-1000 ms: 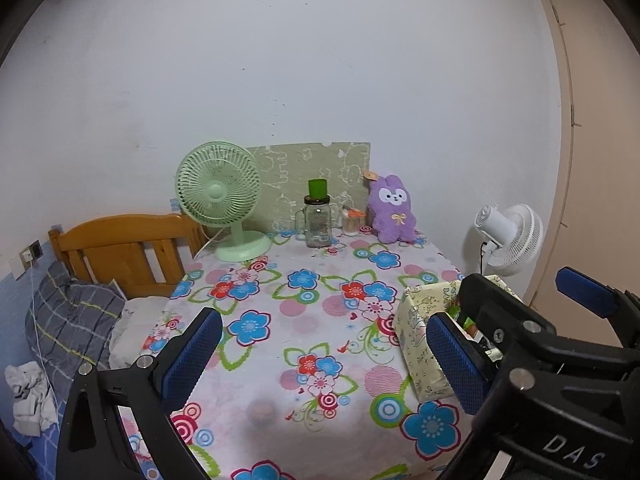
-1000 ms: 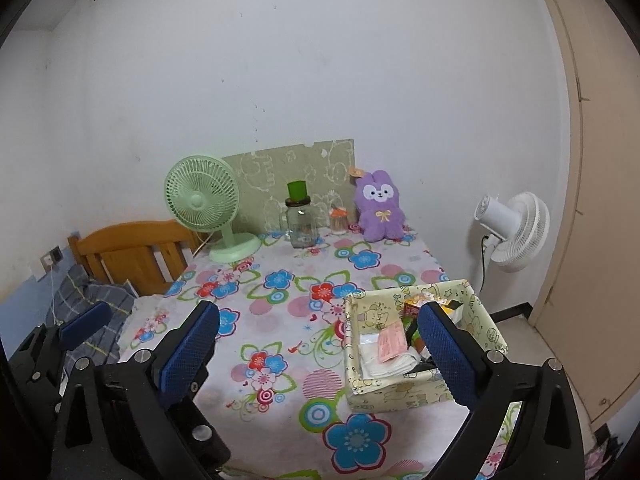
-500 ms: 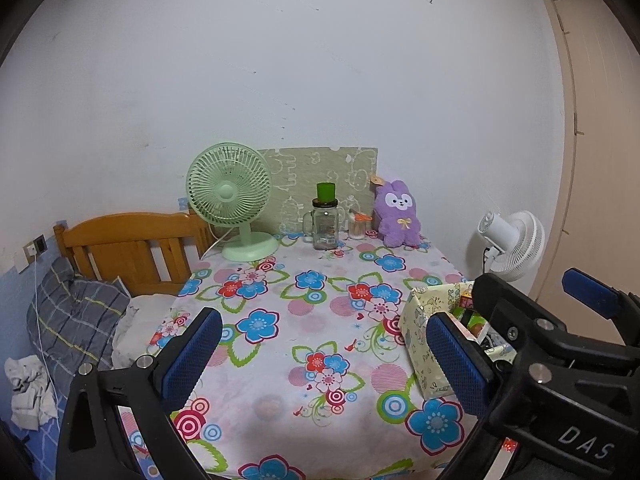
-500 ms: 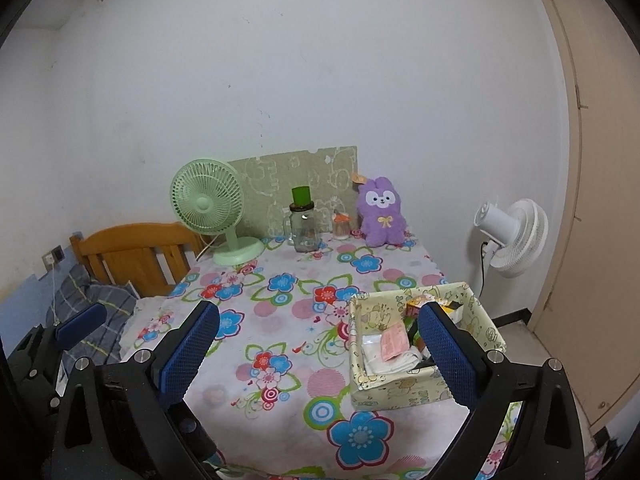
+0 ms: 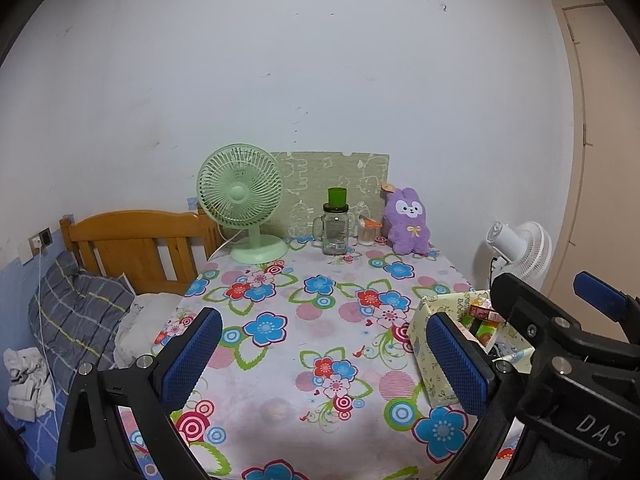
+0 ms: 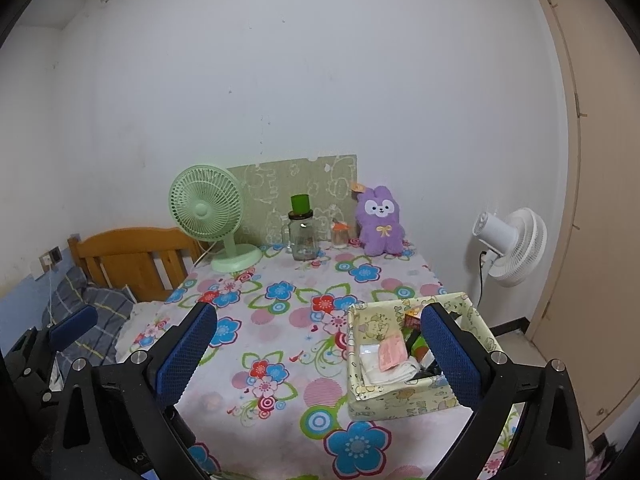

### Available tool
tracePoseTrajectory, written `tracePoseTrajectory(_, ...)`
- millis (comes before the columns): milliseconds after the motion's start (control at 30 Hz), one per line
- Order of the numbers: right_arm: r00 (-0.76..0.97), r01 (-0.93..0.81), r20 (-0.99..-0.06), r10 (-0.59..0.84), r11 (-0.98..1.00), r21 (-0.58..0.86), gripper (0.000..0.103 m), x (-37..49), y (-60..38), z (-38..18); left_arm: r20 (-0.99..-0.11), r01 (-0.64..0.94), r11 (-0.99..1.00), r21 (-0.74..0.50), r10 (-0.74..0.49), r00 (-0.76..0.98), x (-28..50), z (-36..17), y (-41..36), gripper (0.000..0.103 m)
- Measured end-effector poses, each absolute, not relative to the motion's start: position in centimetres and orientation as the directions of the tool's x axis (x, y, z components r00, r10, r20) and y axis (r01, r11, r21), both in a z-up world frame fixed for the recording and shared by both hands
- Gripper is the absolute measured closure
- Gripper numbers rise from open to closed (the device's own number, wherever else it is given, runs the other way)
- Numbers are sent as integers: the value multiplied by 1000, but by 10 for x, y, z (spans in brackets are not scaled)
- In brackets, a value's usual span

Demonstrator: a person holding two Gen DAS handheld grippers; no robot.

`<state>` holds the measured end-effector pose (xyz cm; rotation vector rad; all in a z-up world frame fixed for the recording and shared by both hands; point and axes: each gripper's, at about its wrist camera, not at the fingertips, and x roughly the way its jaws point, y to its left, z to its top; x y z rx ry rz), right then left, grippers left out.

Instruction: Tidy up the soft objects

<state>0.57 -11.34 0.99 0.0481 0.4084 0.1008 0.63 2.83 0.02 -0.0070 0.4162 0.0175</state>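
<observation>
Since earlier: both grippers had drawn back from the counter, so the purple rabbit and the jar looked smaller and more of the cloth showed.
Left gripper [image 5: 324,356]: fingers [image 5: 192,356] spread wide, grasping nothing, hanging over the near part of the counter.
Right gripper [image 6: 320,354]: fingers [image 6: 450,354] likewise parted and empty, just right of the left gripper, its right finger in front of the box.
Counter [image 6: 280,280]: covered by a white cloth printed with blue, red and pink flowers.
Box [image 6: 400,398]: an open pale-yellow patterned box on the near right of the counter; it held a folded white cloth [image 6: 386,370] with a pink packet [image 6: 390,354] on top, and green and red cartons [image 5: 482,314] toward its back; the rest of the contents were too hidden to tell.
Glass jar [image 6: 304,236]: a handled jar at the far edge, upright, with a green cup [image 6: 300,203] on its lid; contents unclear.
Small glass [image 6: 339,236]: just right of the jar, orange-topped.
Purple rabbit [image 6: 380,222]: plush toy upright at the far right of the counter, against the green board [image 6: 280,184], well apart from the box.
Green fan [image 5: 242,200]: at the far left of the counter.
White fan [image 6: 512,244]: beyond the counter's right side.
Bed [image 5: 80,316]: left of the counter, with a grey checked pillow.
</observation>
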Motion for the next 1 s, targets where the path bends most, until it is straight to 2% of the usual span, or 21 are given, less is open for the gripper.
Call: tracePoseTrajectory(1000,918,-48,-390,69,997,63,0,13,-112,6,-403,-31,999,-21,20,915,15,0,40,0)
